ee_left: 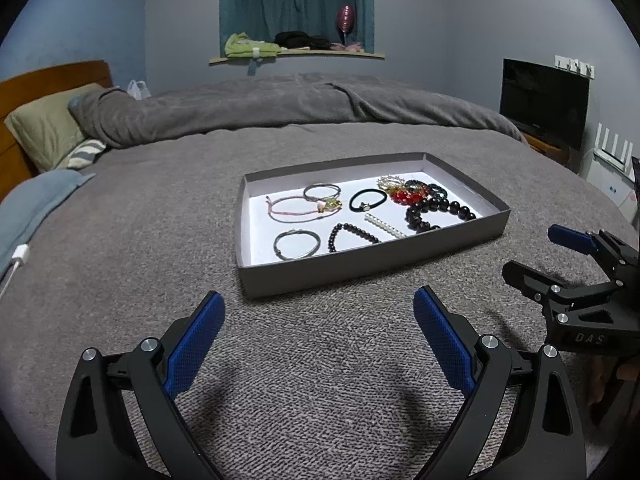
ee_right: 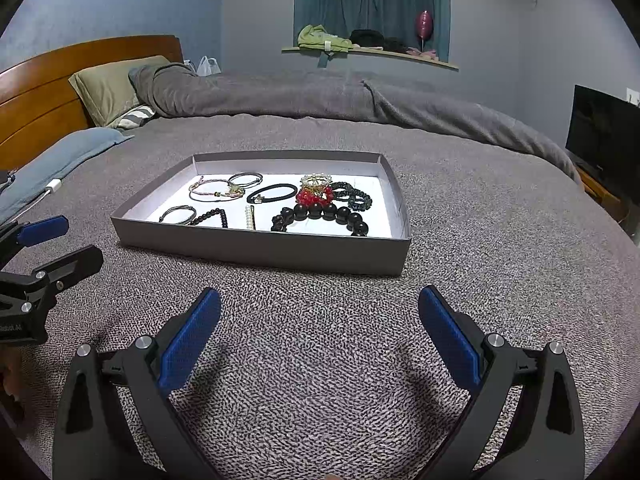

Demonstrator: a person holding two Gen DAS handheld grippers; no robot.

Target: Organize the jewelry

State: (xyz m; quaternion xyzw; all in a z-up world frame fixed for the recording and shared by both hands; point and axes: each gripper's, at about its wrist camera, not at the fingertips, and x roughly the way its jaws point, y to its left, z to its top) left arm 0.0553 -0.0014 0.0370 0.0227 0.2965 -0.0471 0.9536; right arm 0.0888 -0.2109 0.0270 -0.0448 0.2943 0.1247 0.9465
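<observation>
Both tongs hover low over bed (ee_left: 140,208), short of tray (ee_left: 360,268). Left tongs (ee_left: 318,328) spread wide, empty; right tongs (ee_right: 320,326) same, wide and empty. Jewelry all inside tray: thin bangles left, black hair tie (ee_right: 272,193) middle, pearl clip (ee_right: 250,218) near front wall. Right side trouble spot: red bead bracelet (ee_right: 314,197) piled against big black beads (ee_right: 328,214) (touching, maybe tangled). Risk: grab one, drag neighbour along. Light tray on soft blanket may skid or tip if wall is nudged.
</observation>
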